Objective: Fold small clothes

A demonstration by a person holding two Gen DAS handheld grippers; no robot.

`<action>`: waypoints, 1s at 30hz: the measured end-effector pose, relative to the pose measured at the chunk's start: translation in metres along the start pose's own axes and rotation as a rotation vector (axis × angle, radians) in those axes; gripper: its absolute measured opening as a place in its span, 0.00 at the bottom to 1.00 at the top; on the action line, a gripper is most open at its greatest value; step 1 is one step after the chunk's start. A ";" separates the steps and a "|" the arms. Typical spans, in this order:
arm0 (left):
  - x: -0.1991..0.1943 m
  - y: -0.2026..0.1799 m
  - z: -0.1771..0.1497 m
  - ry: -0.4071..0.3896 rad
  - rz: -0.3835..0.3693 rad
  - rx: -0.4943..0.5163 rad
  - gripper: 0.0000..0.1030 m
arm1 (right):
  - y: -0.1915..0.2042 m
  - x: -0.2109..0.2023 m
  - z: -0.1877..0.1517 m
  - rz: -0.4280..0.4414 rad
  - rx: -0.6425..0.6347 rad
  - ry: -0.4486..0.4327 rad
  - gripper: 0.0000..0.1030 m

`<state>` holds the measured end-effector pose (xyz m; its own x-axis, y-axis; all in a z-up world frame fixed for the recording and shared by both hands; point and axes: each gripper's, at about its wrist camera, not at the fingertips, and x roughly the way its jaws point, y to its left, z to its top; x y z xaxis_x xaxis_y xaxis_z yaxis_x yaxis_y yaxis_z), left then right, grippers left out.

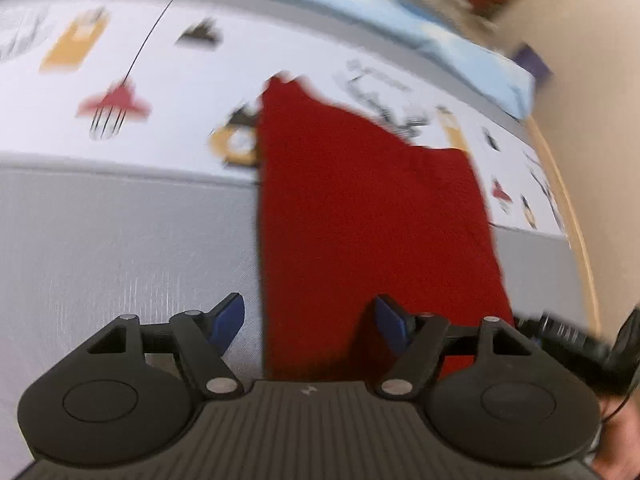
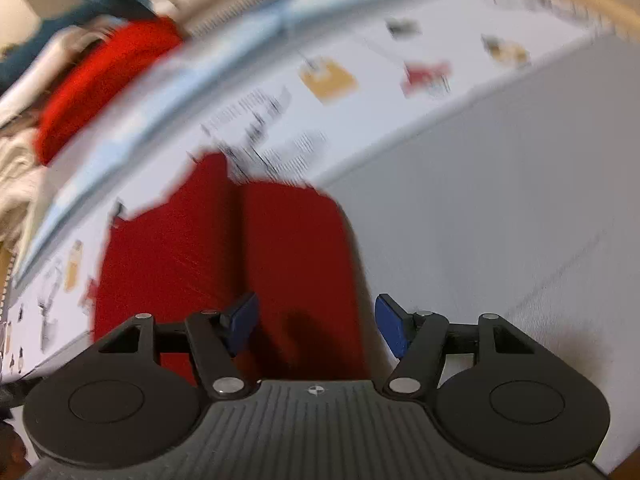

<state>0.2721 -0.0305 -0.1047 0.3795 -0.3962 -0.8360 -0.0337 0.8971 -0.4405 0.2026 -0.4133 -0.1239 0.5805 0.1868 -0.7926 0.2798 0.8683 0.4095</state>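
A dark red garment point(image 1: 368, 216) lies flat on the grey and white printed cloth, folded into a long strip. In the left wrist view my left gripper point(image 1: 310, 322) hovers over the garment's near left edge, jaws open, blue pads apart with nothing pressed between them. In the right wrist view the same red garment point(image 2: 248, 256) shows a lengthwise fold line. My right gripper point(image 2: 316, 326) stands open above its near right edge, with cloth showing between the pads but not pinched. Both views are motion-blurred.
The grey cloth surface point(image 1: 120, 248) borders a white band printed with pictures point(image 1: 116, 104). A light blue mat edge point(image 2: 168, 92) runs behind it. A pile of clothes, one bright red point(image 2: 104, 80), sits at the far left in the right wrist view. The other gripper's black body point(image 1: 580, 340) shows at right.
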 end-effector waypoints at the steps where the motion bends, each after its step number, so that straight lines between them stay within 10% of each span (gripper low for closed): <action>1: 0.005 0.007 0.002 0.013 -0.020 -0.048 0.84 | -0.006 0.010 0.000 -0.007 0.024 0.036 0.64; 7: 0.040 0.025 0.003 0.054 -0.179 -0.229 0.87 | -0.008 0.036 -0.002 0.035 0.080 0.090 0.60; 10: 0.048 0.017 0.003 0.041 -0.186 -0.235 0.83 | -0.006 0.035 -0.003 0.082 0.114 0.086 0.36; 16: 0.006 0.005 0.009 -0.040 -0.152 -0.068 0.53 | 0.013 0.031 0.000 0.096 0.051 0.040 0.15; 20: -0.039 0.007 0.017 -0.159 -0.081 0.063 0.51 | 0.031 0.024 -0.001 0.119 0.062 -0.013 0.07; 30: -0.124 0.117 0.045 -0.271 0.102 -0.012 0.45 | 0.157 0.055 -0.032 0.289 -0.064 0.032 0.07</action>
<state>0.2627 0.1320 -0.0379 0.6067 -0.2362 -0.7590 -0.0942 0.9268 -0.3637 0.2536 -0.2516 -0.1173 0.6046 0.4436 -0.6616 0.0570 0.8044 0.5914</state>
